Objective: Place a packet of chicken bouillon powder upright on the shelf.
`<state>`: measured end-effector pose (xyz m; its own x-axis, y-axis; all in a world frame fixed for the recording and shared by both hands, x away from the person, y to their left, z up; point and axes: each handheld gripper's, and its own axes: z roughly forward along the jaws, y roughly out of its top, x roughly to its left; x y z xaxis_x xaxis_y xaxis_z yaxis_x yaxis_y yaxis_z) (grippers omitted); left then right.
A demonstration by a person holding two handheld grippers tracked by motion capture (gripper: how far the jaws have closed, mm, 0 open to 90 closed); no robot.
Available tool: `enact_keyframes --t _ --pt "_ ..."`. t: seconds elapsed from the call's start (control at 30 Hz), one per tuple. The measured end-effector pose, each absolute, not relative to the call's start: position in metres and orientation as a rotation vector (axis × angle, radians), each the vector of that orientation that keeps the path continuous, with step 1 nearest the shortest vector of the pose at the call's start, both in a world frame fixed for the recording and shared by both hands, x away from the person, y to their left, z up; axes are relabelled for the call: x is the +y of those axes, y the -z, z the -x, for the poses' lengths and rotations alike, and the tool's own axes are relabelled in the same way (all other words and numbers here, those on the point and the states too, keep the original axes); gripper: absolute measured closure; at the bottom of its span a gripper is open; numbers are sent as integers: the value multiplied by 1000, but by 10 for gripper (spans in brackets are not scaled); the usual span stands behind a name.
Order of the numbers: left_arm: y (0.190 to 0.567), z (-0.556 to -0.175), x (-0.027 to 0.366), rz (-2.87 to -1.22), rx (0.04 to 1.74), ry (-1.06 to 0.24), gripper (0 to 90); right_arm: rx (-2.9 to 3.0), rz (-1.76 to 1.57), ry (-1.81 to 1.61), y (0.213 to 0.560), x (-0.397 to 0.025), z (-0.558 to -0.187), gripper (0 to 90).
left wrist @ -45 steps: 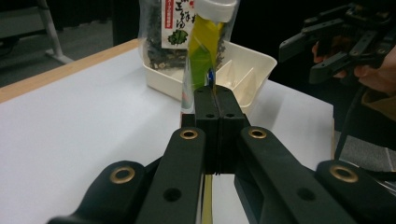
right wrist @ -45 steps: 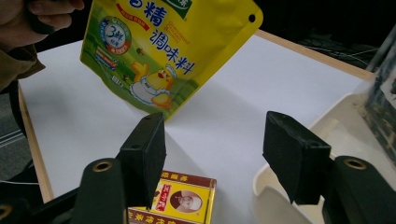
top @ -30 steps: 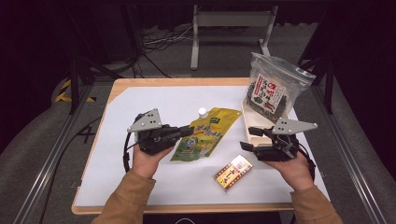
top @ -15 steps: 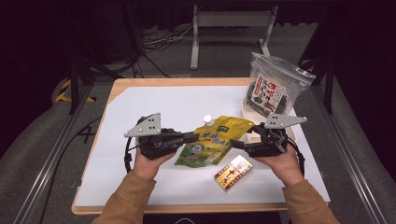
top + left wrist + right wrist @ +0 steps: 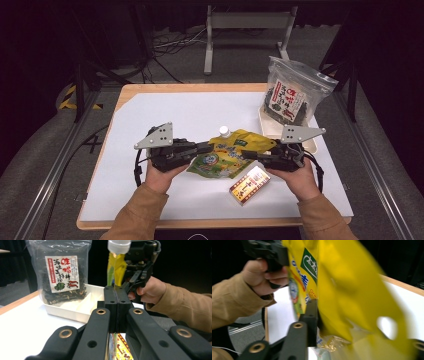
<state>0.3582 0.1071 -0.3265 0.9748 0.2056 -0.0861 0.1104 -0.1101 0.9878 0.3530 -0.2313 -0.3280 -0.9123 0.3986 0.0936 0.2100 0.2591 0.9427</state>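
A yellow spouted pouch (image 5: 227, 152) with a white cap (image 5: 225, 131) hangs just above the white table top (image 5: 165, 112), between my two grippers. My left gripper (image 5: 207, 147) is shut on the pouch's left edge. In the left gripper view its jaws (image 5: 116, 297) pinch the pouch (image 5: 115, 268) below the cap (image 5: 119, 245). My right gripper (image 5: 247, 154) is at the pouch's right side. In the right gripper view the pouch (image 5: 342, 290) lies against one jaw's inner face and hides the other.
A clear bag of dried seaweed (image 5: 292, 95) stands in a white divided tray (image 5: 314, 144) at the back right. A small red and yellow box (image 5: 250, 184) lies near the front edge, below the pouch. Metal rails flank the table.
My right gripper has moved left from beside the tray to the pouch's right edge. The left gripper has carried the pouch slightly right and up.
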Motion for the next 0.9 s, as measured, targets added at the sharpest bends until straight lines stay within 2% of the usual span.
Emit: enact_keyframes --t 0.17,0.47,0.57,0.8,0.9 --pt "328 -361 110 -1665 252 -77 900 2368 -529 -1718 322 -229 -347 828" --pt "329 -361 110 -1663 259 -83 889 2375 -514 -1685 312 -229 -343 856" --pt "329 -360 109 -1674 266 -103 852 2380 -513 -1669 308 -229 -341 857" --pt "330 -358 108 -1693 281 -151 694 2377 -501 -1598 293 -233 -336 861" --pt "330 -359 111 -1702 294 -162 675 2377 -512 -1564 287 -237 -337 863"
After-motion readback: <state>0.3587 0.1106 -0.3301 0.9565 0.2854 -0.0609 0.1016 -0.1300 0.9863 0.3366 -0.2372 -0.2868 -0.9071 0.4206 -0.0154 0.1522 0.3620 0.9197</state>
